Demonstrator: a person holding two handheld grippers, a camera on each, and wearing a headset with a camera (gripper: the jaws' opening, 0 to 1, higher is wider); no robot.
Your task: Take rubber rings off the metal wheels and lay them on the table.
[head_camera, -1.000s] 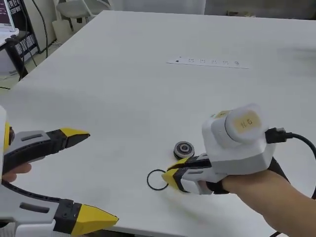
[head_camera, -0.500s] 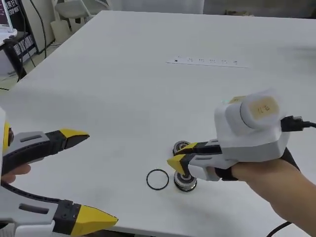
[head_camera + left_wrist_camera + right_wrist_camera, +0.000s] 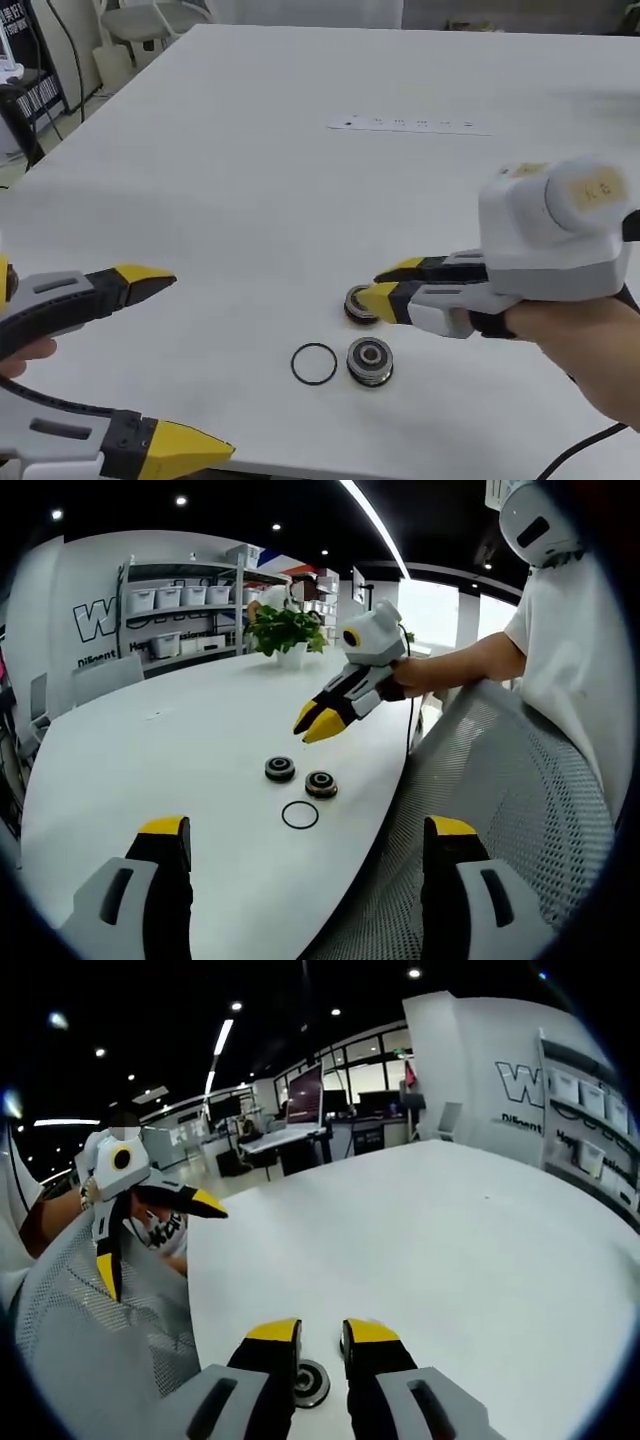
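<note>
Open-plan office, shelving (image 3: pixel 185 600) along one wall, around a broad white desk (image 3: pixel 220 170), bare apart from a power strip (image 3: pixel 410 125) far back and the task's parts near the front edge.

Near that edge: one loose rubber ring (image 3: pixel 314 363), flat on the desk, just beside a metal wheel (image 3: pixel 370 360) and not touching it. Judged the source of that ring, though too small here to confirm a bare rim. Just behind: a second wheel (image 3: pixel 357 303), partly covered by the yellow tips of the right hand-held gripper (image 3: pixel 378 285). Dark at its edge, so probably with its ring on.

Right hand-held gripper: low over the second wheel, pointing toward the left side, jaws close together with a narrow gap, plain in the right gripper view, and nothing between them.

Left hand-held gripper (image 3: pixel 200 364): at the front left, well apart from the parts, jaws spread wide, gripping nothing.

Progress, as a judgement: about halfway for the two wheels in view. Done: one ring off and laid down. Left: seating the narrow jaws on the second wheel's ring, peeling it off without dragging the wheel along, and laying it on the desk beside the first. Likely calls for the idle left hand-held gripper to pin the wheel.
</note>
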